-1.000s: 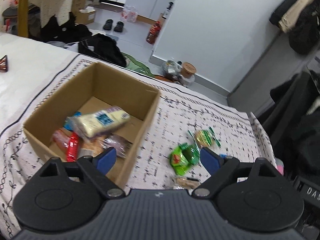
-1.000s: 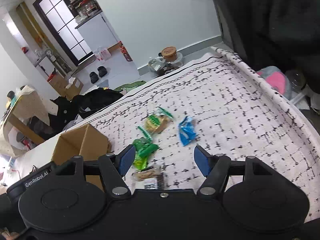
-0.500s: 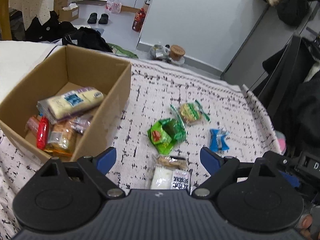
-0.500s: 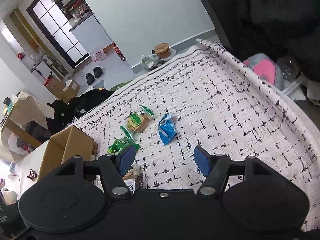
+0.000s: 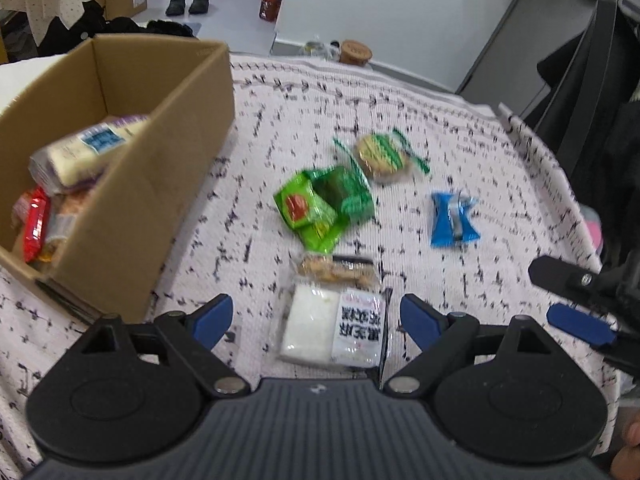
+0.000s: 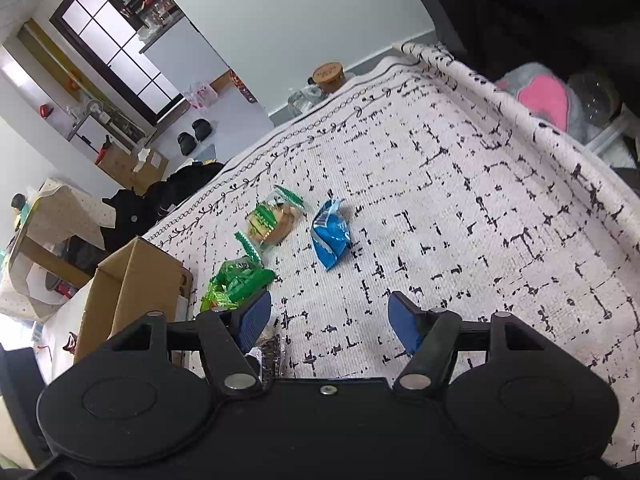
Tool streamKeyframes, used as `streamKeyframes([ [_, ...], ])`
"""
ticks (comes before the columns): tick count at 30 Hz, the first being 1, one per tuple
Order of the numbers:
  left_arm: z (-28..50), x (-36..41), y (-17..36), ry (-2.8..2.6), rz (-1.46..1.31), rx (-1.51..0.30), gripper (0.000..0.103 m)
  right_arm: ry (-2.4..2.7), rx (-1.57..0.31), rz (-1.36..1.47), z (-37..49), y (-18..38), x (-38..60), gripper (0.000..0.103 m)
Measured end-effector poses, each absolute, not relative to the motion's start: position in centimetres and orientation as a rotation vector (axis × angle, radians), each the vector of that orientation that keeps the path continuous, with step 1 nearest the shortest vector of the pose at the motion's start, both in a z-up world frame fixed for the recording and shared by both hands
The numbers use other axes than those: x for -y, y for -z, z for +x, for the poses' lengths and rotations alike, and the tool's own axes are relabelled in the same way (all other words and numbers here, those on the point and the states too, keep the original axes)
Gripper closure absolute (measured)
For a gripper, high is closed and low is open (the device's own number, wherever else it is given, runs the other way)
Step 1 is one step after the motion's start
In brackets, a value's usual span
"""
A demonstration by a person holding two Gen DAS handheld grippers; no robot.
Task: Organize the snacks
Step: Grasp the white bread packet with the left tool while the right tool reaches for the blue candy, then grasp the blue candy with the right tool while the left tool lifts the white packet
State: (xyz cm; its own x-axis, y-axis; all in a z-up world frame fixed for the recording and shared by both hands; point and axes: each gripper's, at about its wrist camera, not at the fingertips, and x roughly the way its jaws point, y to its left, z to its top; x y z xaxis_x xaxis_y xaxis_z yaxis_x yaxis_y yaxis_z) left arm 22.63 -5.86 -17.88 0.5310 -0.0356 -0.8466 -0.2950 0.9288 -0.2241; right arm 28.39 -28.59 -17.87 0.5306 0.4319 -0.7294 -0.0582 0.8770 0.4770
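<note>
Left wrist view records my left claw (image 5: 316, 318) with its jaws wide apart and holding nothing, now lined up over the clear-wrapped cracker packet (image 5: 334, 322), which lies flat on the patterned tablecloth (image 5: 460, 120) directly between the blue pads. A second ago this camera faced the cardboard box (image 5: 132, 216); since then it has swung off the box and across to the loose snacks, so the box now sits at the left edge of the view. Already in the box: a pale wrapped loaf (image 5: 82, 150) and a red packet (image 5: 36, 222), among others not clearly legible. Outstanding on the cloth: the cracker packet, the green packets (image 5: 324, 206) just beyond it, the round biscuit pack (image 5: 382, 154), and the blue packet (image 5: 454, 220) to the right. My right claw (image 6: 330, 322) is likewise spread and empty, and over the same second has closed in on the blue packet (image 6: 331, 236), which lies ahead of it but not yet between its pads. Assessment: the sort is part done, with two pickups apparently being set up. Motion blur in the left view suggests travel is not settled.
</note>
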Motion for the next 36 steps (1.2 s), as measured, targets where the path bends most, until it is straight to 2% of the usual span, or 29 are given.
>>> streamKeyframes([
  [10,23.0,6.9,20.8,-0.179,-0.315,-1.082,0.015,-0.325,-0.999,0.444,29.5,19.2,28.6,0.038],
  [11,23.0,7.0,20.8,-0.177,-0.311,-1.077,0.02,-0.326,-1.002,0.443,29.6,19.3,28.5,0.038],
  [12,23.0,6.9,20.7,-0.177,-0.317,-1.073,0.032,-0.327,-1.005,0.442,29.8,19.4,28.5,0.038],
  [15,22.9,6.8,20.1,-0.189,-0.312,-1.062,0.047,-0.332,-1.009,0.444,30.2,19.7,28.2,0.038],
  [36,23.3,3.6,17.0,-0.249,-0.374,-0.905,0.049,-0.303,-0.976,0.402,35.2,21.0,25.2,0.042],
])
